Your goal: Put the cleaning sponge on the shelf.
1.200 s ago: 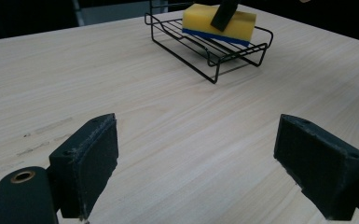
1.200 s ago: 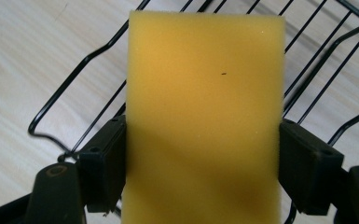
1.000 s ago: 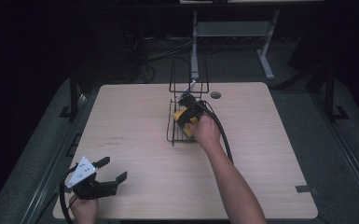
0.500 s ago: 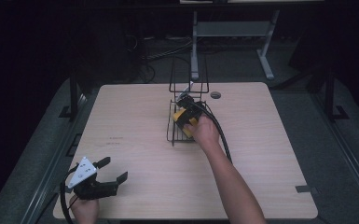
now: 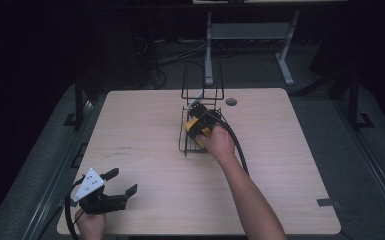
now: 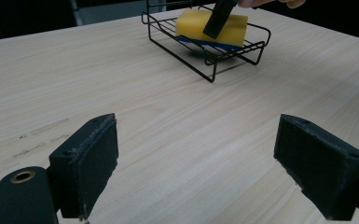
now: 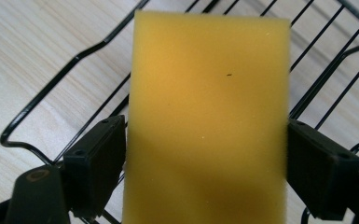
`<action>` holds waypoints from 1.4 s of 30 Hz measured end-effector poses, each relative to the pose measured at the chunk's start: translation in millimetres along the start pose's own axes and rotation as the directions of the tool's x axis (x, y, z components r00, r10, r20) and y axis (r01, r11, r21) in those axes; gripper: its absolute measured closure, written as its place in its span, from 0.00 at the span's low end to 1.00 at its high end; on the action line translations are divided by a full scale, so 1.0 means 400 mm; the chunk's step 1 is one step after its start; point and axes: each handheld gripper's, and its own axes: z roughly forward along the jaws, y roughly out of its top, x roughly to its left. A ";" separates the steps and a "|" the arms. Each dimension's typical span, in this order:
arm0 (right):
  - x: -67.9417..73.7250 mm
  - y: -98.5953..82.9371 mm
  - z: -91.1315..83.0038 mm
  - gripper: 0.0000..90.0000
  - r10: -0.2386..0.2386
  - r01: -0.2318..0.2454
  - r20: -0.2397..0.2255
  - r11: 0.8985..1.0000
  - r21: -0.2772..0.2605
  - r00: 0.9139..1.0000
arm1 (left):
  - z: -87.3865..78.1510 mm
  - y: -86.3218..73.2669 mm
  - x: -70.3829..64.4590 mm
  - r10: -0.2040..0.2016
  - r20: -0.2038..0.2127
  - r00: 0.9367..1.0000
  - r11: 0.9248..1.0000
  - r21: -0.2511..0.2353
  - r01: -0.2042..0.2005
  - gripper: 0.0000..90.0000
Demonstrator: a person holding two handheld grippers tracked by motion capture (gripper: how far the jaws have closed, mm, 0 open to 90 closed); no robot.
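Yellow sponge (image 7: 210, 116) lies in black wire rack (image 7: 51, 93), w/ right gripper (image 7: 207, 163) jaws flanking its sides, touching it. Wood tabletop (image 7: 37, 42) under rack.

No text, label, brand, number or sign can be read anywhere. The yellow foam sponge with a blue underside (image 7: 207, 116), lying in the black wire rack (image 6: 208, 50) at the far middle of the pale wooden table (image 5: 145, 125), carries no print; its top face has just one tiny dark speck. The table's near left side bears faint dark scuffs, not letters.
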 end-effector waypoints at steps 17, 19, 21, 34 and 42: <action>0.003 -0.012 -0.022 0.20 -0.032 0.033 0.008 0.997 -0.063 0.999 | 0.004 0.001 -0.003 0.007 0.005 1.000 1.000 0.005 -0.007 0.14; 0.005 -0.013 -0.023 0.20 -0.033 0.033 0.002 0.997 -0.068 0.999 | 0.004 0.001 -0.004 0.007 0.005 1.000 1.000 0.005 -0.007 0.14; 0.007 -0.015 -0.026 0.20 -0.042 0.043 0.012 0.997 -0.071 0.999 | 0.005 0.001 -0.004 0.007 0.006 1.000 1.000 0.005 -0.007 0.14; 0.022 -0.037 -0.043 0.21 -0.053 0.055 0.025 0.992 -0.114 0.998 | 0.007 0.002 -0.006 0.011 0.007 1.000 1.000 0.005 -0.011 0.14; 0.024 -0.043 -0.062 0.21 -0.053 0.055 0.015 0.989 -0.135 0.998 | 0.009 0.003 -0.008 0.015 0.007 1.000 1.000 0.006 -0.015 0.14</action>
